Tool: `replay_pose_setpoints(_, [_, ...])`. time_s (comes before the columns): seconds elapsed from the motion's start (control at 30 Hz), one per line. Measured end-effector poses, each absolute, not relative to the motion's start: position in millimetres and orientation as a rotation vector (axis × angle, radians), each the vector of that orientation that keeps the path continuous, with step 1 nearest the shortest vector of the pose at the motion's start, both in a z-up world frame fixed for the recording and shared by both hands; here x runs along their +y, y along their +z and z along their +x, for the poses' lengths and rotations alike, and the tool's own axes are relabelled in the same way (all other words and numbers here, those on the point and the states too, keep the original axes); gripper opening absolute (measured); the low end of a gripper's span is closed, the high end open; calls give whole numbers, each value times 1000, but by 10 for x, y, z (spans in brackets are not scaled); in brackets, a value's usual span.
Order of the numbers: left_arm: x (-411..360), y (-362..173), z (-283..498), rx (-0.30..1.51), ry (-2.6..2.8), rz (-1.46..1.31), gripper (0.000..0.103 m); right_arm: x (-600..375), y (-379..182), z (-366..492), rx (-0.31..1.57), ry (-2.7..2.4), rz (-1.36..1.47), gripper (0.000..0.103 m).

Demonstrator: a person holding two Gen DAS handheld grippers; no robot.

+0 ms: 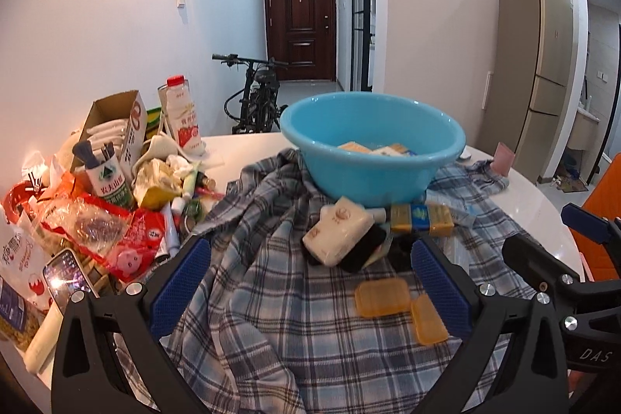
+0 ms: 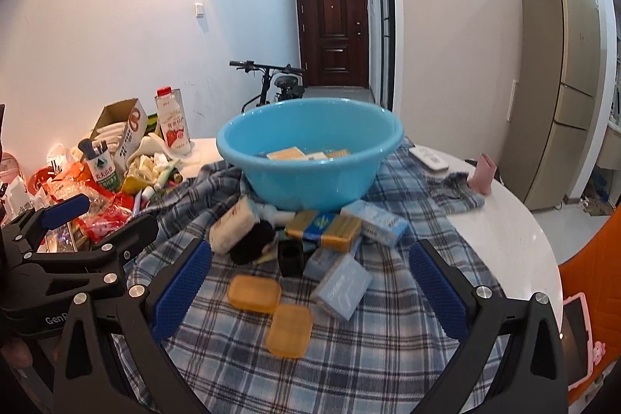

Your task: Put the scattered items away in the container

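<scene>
A light blue basin (image 1: 372,158) (image 2: 310,161) stands on a plaid cloth (image 1: 271,317) (image 2: 349,355) and holds several small boxes. In front of it lie a white soap bar (image 1: 337,235) (image 2: 235,224), a yellow-and-blue pack (image 1: 421,218) (image 2: 324,226), two orange soap cases (image 1: 382,295) (image 2: 254,293), pale blue tissue packs (image 2: 341,284) and a black object (image 2: 252,241). My left gripper (image 1: 310,274) hangs open above the cloth, short of the soap bar. My right gripper (image 2: 310,282) is open too, above the orange cases and tissue packs. Neither holds anything.
A heap of snack bags, bottles, a carton and a phone (image 1: 66,274) crowds the table's left side (image 2: 97,173). A pink cup (image 1: 504,160) (image 2: 483,177) and a white remote (image 2: 429,158) sit at the right. The round white table's (image 2: 524,243) edge curves right, with an orange chair (image 2: 597,258) beyond.
</scene>
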State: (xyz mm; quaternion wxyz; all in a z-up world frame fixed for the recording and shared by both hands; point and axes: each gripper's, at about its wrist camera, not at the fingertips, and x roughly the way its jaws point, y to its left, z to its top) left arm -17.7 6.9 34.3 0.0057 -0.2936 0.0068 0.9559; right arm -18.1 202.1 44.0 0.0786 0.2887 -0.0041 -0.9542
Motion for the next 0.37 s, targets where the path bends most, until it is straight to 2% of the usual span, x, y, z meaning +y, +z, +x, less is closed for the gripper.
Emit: replay_pose_setpoints(0.37, [36, 281, -203, 13, 2994, -941, 103, 1998, 362, -216, -13, -2841, 882, 103])
